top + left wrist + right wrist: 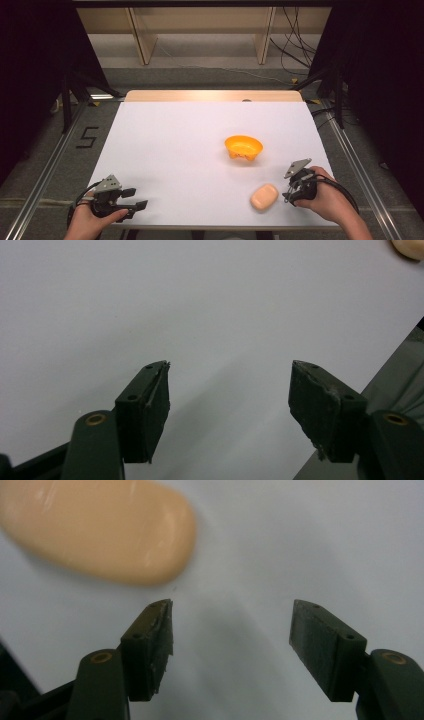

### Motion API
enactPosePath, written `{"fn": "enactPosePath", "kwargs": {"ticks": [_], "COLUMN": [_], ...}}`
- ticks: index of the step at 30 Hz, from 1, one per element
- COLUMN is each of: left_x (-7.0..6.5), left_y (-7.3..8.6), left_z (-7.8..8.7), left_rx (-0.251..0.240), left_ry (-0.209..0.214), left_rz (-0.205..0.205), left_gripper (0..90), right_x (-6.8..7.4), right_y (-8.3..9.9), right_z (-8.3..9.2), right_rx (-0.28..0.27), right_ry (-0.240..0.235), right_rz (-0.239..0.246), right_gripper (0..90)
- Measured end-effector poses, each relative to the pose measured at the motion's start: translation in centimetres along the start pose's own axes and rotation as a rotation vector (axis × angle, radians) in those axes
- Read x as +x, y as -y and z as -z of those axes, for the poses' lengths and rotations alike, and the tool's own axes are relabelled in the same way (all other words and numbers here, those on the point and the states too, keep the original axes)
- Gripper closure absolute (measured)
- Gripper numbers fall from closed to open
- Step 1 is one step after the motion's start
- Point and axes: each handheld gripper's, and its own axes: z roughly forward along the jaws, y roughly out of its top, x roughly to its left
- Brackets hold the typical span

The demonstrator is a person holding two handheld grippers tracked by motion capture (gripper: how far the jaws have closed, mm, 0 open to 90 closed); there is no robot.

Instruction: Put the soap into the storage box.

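A pale peach soap-shaped bar (264, 197) lies on the white table (200, 135) near the front right. An orange bowl (243, 147) stands upright right of centre, behind the bar. My right gripper (289, 194) sits just right of the bar, held by a hand, jaws open and empty. In the right gripper view the bar (100, 530) lies ahead and to the left of the right gripper (231, 625). My left gripper (139, 198) rests at the front left corner, open and empty. The left gripper (230, 385) looks over bare table, with the bar's edge (411, 247) at top right.
The table's front edge runs just under both hands. Metal rails line the floor on both sides. Wooden shelf legs and cables stand beyond the far edge. A mark shaped like a 5 (88, 136) is on the floor at left.
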Motion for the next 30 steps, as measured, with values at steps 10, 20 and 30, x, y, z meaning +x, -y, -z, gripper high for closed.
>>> {"fn": "enactPosePath", "kwargs": {"ticks": [10,20,30], "left_x": [0.0,0.0,0.0], "left_y": [0.0,0.0,0.0], "left_z": [0.1,0.0,0.0], "left_rx": [0.004,0.001,-0.003], "left_ry": [-0.003,-0.002,-0.003], "left_rz": [-0.004,-0.001,0.004], "left_gripper": [32.6,32.6,32.6], "right_x": [0.2,0.4,0.9], "right_y": [-0.3,-1.0,-2.2], "right_z": [0.2,-0.1,-0.5], "right_rx": [0.124,0.117,0.112], "right_ry": [-0.082,-0.142,-0.161], "right_rz": [0.189,0.354,0.415], "right_gripper": [25.1,23.8,23.3]}}
